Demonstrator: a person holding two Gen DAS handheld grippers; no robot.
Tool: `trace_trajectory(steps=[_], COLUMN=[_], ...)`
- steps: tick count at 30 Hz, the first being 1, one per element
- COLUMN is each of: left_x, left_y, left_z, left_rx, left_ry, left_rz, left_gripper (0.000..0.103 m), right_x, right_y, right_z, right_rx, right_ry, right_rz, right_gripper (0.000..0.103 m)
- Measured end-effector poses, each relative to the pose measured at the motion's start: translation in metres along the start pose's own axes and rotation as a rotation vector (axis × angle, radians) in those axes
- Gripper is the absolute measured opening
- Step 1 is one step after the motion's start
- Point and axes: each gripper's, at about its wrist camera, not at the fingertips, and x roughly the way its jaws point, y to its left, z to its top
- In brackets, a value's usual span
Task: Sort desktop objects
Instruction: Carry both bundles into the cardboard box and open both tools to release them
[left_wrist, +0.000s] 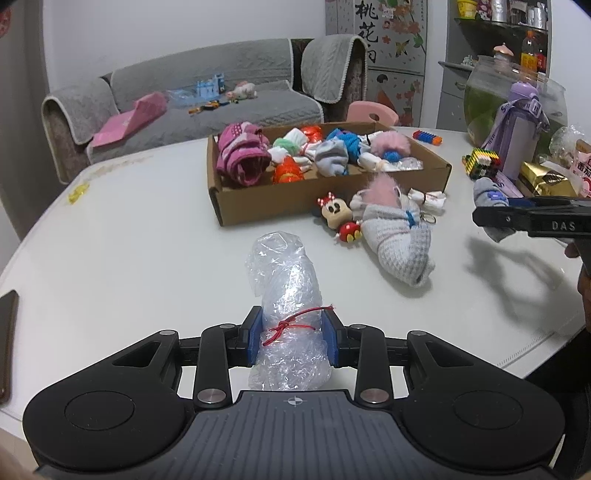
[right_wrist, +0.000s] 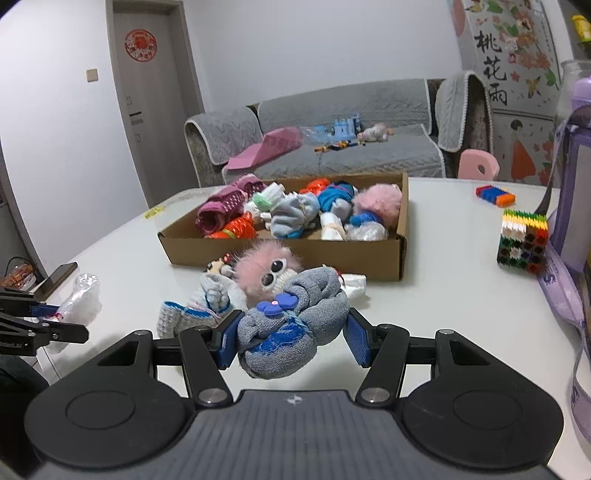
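Observation:
My left gripper (left_wrist: 291, 334) is shut on a clear bubble-wrap roll (left_wrist: 286, 291) tied with red string, held above the white table (left_wrist: 129, 240). My right gripper (right_wrist: 291, 336) is shut on a rolled grey sock (right_wrist: 291, 321) with a blue bow, also lifted off the table; it shows at the right edge of the left wrist view (left_wrist: 491, 203). A cardboard box (left_wrist: 325, 199) at the table's middle holds several rolled socks and toys. In front of it lie a Minnie figure (left_wrist: 338, 216), a pink fluffy toy (left_wrist: 380, 192) and a grey knit sock (left_wrist: 397, 247).
A colourful bead cube (right_wrist: 522, 240) and a purple bottle (right_wrist: 576, 166) stand at the right. A small brick strip (right_wrist: 495, 195) lies behind them. A phone (right_wrist: 55, 278) lies at the left table edge. A grey sofa (right_wrist: 351, 122) is behind the table.

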Motion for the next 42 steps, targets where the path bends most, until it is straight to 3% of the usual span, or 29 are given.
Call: trace_trajectory(steps=[25, 42], left_x=[0.017, 0.055], left_y=[-0.017, -0.002], left_z=[0.059, 0.153], left_rx=[0.033, 0.038], left_ry=[-0.050, -0.101], left_rz=[0.036, 0.017], left_gripper=[0.041, 0.041], right_x=[-0.017, 0.012], right_y=[0.002, -0.015], right_z=[0.039, 0.119], right_rx=[-0.067, -0.171], right_ry=[-0.078, -0.179], right_rz=[-0.026, -0.051], right_gripper=[0.054, 0.055])
